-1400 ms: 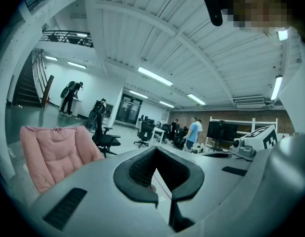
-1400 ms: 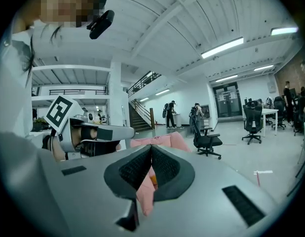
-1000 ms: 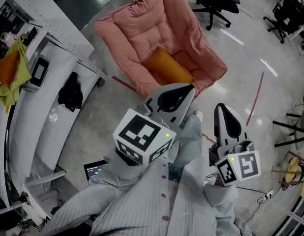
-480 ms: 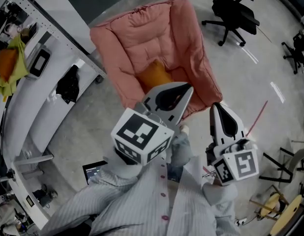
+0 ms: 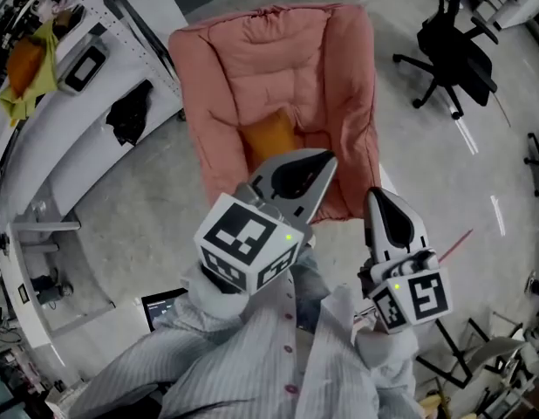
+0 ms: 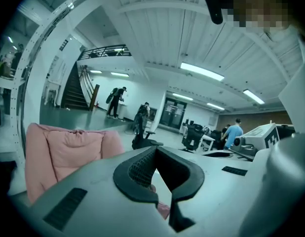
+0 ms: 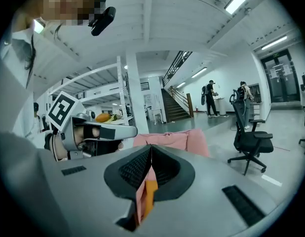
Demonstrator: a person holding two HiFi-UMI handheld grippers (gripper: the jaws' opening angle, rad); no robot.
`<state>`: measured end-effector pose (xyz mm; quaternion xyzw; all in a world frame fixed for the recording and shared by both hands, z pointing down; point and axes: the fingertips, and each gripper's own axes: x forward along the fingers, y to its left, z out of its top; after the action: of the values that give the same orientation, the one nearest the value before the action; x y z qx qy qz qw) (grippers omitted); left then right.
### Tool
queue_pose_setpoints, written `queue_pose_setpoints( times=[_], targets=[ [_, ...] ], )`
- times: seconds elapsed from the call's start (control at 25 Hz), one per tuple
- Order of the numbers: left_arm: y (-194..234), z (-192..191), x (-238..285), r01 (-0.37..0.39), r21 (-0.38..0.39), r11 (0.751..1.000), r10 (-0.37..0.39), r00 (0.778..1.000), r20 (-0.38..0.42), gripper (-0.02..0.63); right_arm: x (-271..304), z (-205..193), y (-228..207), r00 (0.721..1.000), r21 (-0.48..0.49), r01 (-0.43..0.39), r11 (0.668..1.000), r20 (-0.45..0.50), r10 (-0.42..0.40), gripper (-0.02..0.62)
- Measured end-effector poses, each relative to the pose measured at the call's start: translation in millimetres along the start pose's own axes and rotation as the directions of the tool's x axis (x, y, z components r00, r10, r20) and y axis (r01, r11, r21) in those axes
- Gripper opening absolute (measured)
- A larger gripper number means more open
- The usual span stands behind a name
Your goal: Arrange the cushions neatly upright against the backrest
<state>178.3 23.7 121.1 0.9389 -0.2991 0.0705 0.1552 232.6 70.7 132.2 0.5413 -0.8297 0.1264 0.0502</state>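
Observation:
A pink padded armchair stands on the floor ahead of me, and one orange cushion lies on its seat near the backrest. Both grippers are held close to my body, short of the chair's front edge. My left gripper points at the seat, its jaws shut with nothing between them. My right gripper is beside it on the right, also shut and empty. The left gripper view shows the left gripper with the armchair beyond it. Past my right gripper, its own view shows the armchair and a strip of the orange cushion.
White shelving runs along the left, with a yellow-and-orange cloth and a black item on it. A black office chair stands at the right. A dark screen lies on the floor by my left side. People stand far off.
The armchair has swung from the upper left to squarely ahead of me and sits a little nearer. Both grippers stay shut and held the same way in front of my body.

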Motion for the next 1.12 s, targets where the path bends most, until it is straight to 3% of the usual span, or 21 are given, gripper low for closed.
queue_pose_setpoints(
  times=[0.44, 0.76, 1.12],
  targets=[
    [48, -11, -5, -0.154, -0.039, 0.987, 0.152, 0.988, -0.037, 0.009, 54, -6, 0, 0.989, 0.025, -0.139, 0.99, -0.045, 0.14, 0.012],
    [86, -3, 0, -0.207, -0.053, 0.977, 0.205, 0.978, -0.027, 0.009, 89, -2, -4, 0.981, 0.012, -0.178, 0.984, -0.075, 0.178, 0.013],
    [155, -35, -2, -0.274, -0.098, 0.957, 0.265, 0.959, -0.101, 0.009, 137, -32, -6, 0.971, 0.024, -0.166, 0.986, -0.168, 0.168, 0.014]
  ],
)
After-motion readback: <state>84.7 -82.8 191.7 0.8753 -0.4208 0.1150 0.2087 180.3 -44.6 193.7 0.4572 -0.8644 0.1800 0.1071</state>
